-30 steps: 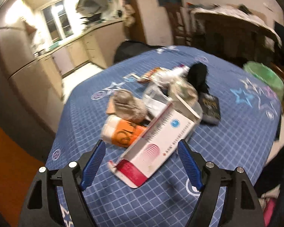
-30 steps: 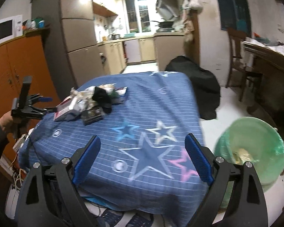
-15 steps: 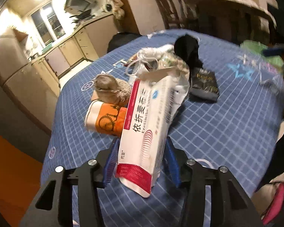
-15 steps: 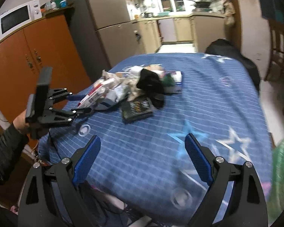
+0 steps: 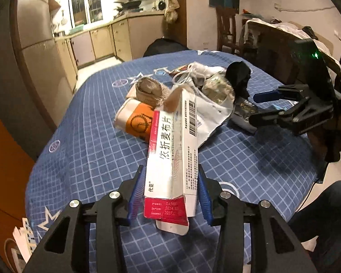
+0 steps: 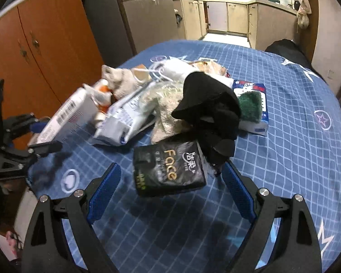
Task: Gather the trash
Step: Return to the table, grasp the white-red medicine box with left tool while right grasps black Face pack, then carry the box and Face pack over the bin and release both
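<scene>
With the left gripper (image 5: 170, 195) closed on the medicine box (image 5: 172, 159), the right gripper (image 6: 170, 195), jaws wide, needed squaring over the black tissue pack (image 6: 169, 168) on the desk (image 6: 284, 136).

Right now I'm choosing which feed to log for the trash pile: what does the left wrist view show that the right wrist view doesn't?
Left wrist only: the orange-and-white paper cup in full, and the white-and-red medicine box clamped between the left gripper pads, which have just been closing on it.

Right wrist only: the black Face tissue pack between the open right gripper jaws, untouched, and the green scrub pad.

Both: the blue checked tablecloth, the black cloth, the medicine box, both grippers.
</scene>
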`<act>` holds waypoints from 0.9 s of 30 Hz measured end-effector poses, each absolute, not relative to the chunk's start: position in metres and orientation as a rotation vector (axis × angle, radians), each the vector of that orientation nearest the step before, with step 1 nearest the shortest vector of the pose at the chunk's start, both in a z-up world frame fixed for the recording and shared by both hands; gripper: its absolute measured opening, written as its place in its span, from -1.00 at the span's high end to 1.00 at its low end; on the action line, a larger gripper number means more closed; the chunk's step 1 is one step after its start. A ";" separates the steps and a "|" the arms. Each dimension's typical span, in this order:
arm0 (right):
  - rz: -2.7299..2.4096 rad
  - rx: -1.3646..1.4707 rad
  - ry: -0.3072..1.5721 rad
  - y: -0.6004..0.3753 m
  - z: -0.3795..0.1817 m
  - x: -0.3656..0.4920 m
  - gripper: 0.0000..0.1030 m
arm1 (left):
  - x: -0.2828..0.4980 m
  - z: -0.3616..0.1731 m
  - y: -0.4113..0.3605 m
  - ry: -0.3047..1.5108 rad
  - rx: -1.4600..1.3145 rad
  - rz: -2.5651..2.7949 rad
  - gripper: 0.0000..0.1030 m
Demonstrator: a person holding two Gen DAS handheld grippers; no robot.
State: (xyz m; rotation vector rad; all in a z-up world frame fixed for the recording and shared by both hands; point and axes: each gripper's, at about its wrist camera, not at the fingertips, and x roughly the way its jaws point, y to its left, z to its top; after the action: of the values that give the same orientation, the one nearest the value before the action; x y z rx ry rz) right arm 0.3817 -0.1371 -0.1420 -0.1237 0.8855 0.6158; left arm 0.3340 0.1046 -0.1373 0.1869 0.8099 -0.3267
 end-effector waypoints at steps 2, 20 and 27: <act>0.591 -0.125 0.893 -0.134 -0.146 0.382 -0.61 | 0.338 -0.139 0.103 0.821 0.170 -0.319 0.03; 0.521 -0.065 0.732 -0.164 -0.108 0.286 -0.11 | 0.295 -0.109 0.095 0.666 0.039 -0.243 0.44; 0.407 -0.004 0.643 -0.211 -0.054 0.265 -0.12 | 0.280 -0.069 0.055 0.589 0.036 -0.251 0.44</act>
State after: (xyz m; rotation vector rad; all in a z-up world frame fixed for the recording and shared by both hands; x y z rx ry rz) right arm 0.2646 -0.2109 -0.0542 -0.0043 0.6431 0.4069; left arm 0.2805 0.0551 -0.0694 0.0357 0.5889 -0.2505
